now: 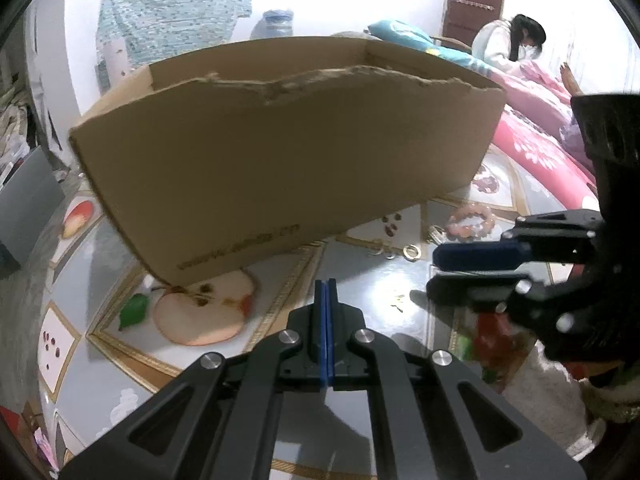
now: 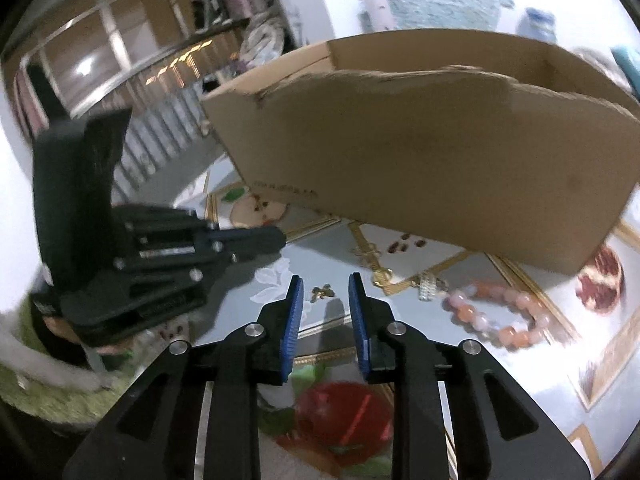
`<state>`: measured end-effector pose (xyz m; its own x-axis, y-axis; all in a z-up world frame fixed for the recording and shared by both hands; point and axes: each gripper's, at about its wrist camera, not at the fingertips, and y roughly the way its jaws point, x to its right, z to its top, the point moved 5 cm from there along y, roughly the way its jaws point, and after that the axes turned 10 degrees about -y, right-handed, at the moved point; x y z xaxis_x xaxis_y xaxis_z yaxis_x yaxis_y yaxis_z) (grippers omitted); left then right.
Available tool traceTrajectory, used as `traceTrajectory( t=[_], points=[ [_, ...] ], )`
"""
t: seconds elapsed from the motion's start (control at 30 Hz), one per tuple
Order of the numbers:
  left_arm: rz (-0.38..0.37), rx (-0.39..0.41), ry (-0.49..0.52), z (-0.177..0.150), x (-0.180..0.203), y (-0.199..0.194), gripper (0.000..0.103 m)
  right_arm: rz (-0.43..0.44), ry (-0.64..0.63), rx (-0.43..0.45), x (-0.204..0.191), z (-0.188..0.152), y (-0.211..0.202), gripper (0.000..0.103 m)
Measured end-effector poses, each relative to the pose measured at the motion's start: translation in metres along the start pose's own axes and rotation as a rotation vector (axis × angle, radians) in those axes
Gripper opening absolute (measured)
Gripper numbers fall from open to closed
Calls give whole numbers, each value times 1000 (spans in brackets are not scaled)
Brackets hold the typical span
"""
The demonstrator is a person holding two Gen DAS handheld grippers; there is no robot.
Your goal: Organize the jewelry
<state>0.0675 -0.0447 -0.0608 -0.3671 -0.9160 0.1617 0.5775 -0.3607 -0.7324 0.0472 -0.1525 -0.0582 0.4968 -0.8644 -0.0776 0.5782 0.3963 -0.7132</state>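
An open cardboard box (image 1: 280, 160) with a torn front edge stands on the fruit-patterned table; it also shows in the right wrist view (image 2: 440, 152). A pink and orange bead bracelet (image 2: 496, 312) lies in front of the box, with a crystal piece (image 2: 428, 288), a gold piece (image 2: 380, 276) and a small dark earring (image 2: 322, 292) nearby. The bracelet (image 1: 472, 220) and a gold ring (image 1: 412, 252) show in the left wrist view. My left gripper (image 1: 325, 286) is shut and empty. My right gripper (image 2: 323, 284) is open, just short of the small earring.
The glossy tablecloth (image 1: 360, 280) has apple and pomegranate prints. A person (image 1: 508, 44) sits at the back right by a pink blanket (image 1: 536, 136). A green mat (image 2: 48, 392) lies at the table's left edge.
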Motion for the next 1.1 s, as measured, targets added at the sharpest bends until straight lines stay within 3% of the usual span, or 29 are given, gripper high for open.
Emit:
traceTrajectory(
  t=[0.33, 0.43, 0.53, 1.1],
  points=[
    [1, 1, -28, -4, -16, -1, 0, -43, -227, -59, -20, -2, 24, 23],
    [-2, 2, -30, -4, -16, 0, 0, -31, -238, -66, -19, -2, 23, 21],
    [-3, 3, -31, -4, -17, 1, 0, -15, -235, -71, -16, -1, 21, 11],
    [6, 11, -39, -3, -23, -2, 0, 3, -213, -72, -15, 2, 25, 10]
  ],
)
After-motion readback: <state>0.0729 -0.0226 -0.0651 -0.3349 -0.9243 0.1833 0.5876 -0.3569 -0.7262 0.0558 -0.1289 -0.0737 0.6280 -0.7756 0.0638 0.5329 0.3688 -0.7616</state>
